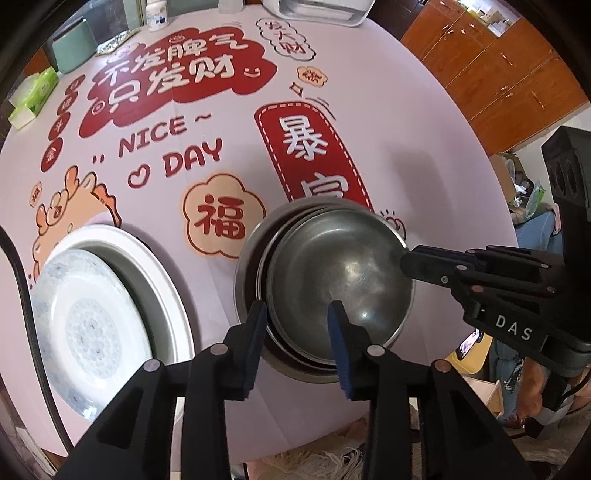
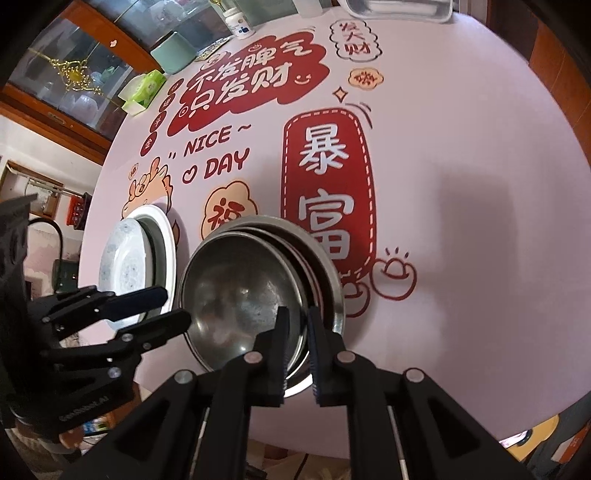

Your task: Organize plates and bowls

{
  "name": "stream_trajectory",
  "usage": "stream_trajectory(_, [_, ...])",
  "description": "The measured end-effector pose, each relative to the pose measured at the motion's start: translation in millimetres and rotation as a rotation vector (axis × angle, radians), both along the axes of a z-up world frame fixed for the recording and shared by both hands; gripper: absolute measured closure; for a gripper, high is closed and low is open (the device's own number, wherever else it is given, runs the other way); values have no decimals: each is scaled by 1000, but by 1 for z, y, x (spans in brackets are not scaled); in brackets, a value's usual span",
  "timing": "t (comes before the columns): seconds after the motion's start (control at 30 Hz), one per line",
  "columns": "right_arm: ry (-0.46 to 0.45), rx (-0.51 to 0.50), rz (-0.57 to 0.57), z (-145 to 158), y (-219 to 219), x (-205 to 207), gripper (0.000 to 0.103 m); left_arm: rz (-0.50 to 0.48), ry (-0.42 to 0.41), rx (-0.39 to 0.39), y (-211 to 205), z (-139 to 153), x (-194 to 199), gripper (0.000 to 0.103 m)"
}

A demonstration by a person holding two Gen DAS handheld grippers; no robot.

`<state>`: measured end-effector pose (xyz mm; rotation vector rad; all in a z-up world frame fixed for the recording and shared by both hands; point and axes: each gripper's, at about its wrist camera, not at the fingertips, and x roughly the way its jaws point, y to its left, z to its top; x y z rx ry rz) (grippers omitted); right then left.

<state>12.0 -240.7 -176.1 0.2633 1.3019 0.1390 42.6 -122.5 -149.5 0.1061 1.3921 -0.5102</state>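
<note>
A stack of nested steel bowls [image 1: 332,280] sits near the table's front edge, the top bowl tilted; it also shows in the right wrist view [image 2: 236,295]. My left gripper [image 1: 298,325] is open, its fingers astride the near rim of the bowls. My right gripper [image 2: 297,332] has its fingers nearly shut on the top bowl's rim; in the left wrist view it [image 1: 410,258] reaches the rim from the right. Left of the bowls, a patterned white plate [image 1: 88,325] lies tilted in a larger white plate [image 1: 155,266].
The round table [image 1: 406,147] has a pink printed cloth. At the far edge stand a green container [image 1: 72,48], a tissue box [image 1: 35,96], a pill bottle [image 1: 157,14] and a white tray [image 1: 317,11]. Wooden cabinets [image 1: 498,66] stand beyond.
</note>
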Motion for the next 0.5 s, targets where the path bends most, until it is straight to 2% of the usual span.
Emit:
stream_trajectory(0.03, [-7, -8, 3, 2, 0, 0, 92, 0, -6, 0, 1, 2, 0, 64])
stream_trajectory(0.1, [-17, -19, 9, 4, 1, 0, 92, 7, -23, -1, 2, 6, 0, 52])
stream_trajectory(0.27, [-25, -25, 20, 7, 4, 0, 92, 20, -42, -14, 3, 15, 1, 48])
stream_trajectory(0.4, [-39, -31, 30, 12, 7, -1, 92, 29, -62, -20, 5, 22, 0, 40])
stream_trajectory(0.5, [-55, -40, 42, 19, 11, -1, 92, 39, -76, -25, 7, 27, 0, 39])
